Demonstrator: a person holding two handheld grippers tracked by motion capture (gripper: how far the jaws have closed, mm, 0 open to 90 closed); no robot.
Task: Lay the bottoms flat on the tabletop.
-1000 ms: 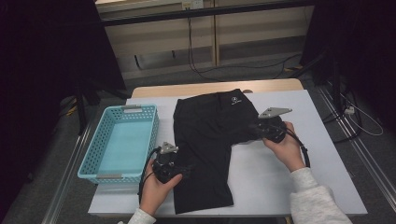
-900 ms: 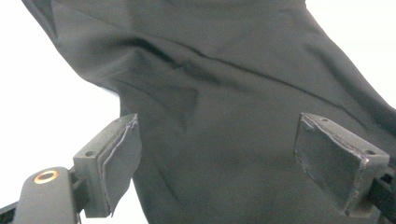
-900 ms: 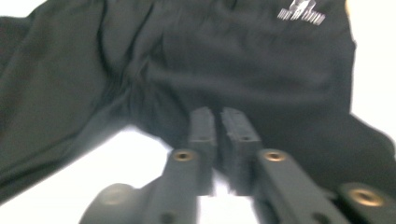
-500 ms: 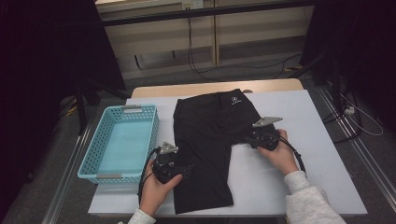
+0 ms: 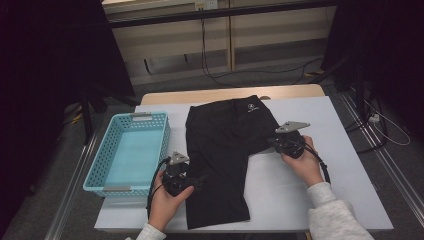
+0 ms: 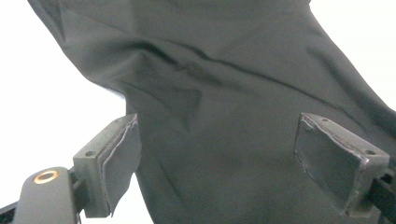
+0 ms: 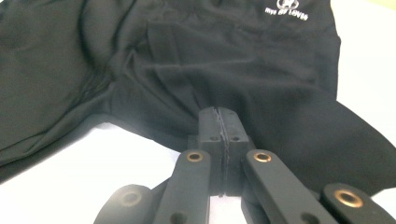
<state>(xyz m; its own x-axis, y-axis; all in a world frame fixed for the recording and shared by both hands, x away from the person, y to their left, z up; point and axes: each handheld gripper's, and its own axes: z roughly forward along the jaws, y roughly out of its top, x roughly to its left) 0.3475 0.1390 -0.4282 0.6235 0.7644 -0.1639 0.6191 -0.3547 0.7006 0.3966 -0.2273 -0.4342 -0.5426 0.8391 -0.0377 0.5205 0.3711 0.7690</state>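
While pinched at the three o'clock hem by the right gripper (image 7: 219, 122), fingers closed, black shorts (image 5: 225, 150) half hidden; left gripper (image 6: 233, 163) fingers wide, gripping nothing.

We wear light grey knit sleeves (image 5: 334, 220), and our two black grippers carry grey three-cornered plates (image 5: 292, 126), brass-ringed screws (image 7: 262, 157), dark padded jaws and trailing black cables (image 5: 154, 184).

basket (image 5: 135, 150) blocks left, bare table (image 5: 345, 165) right
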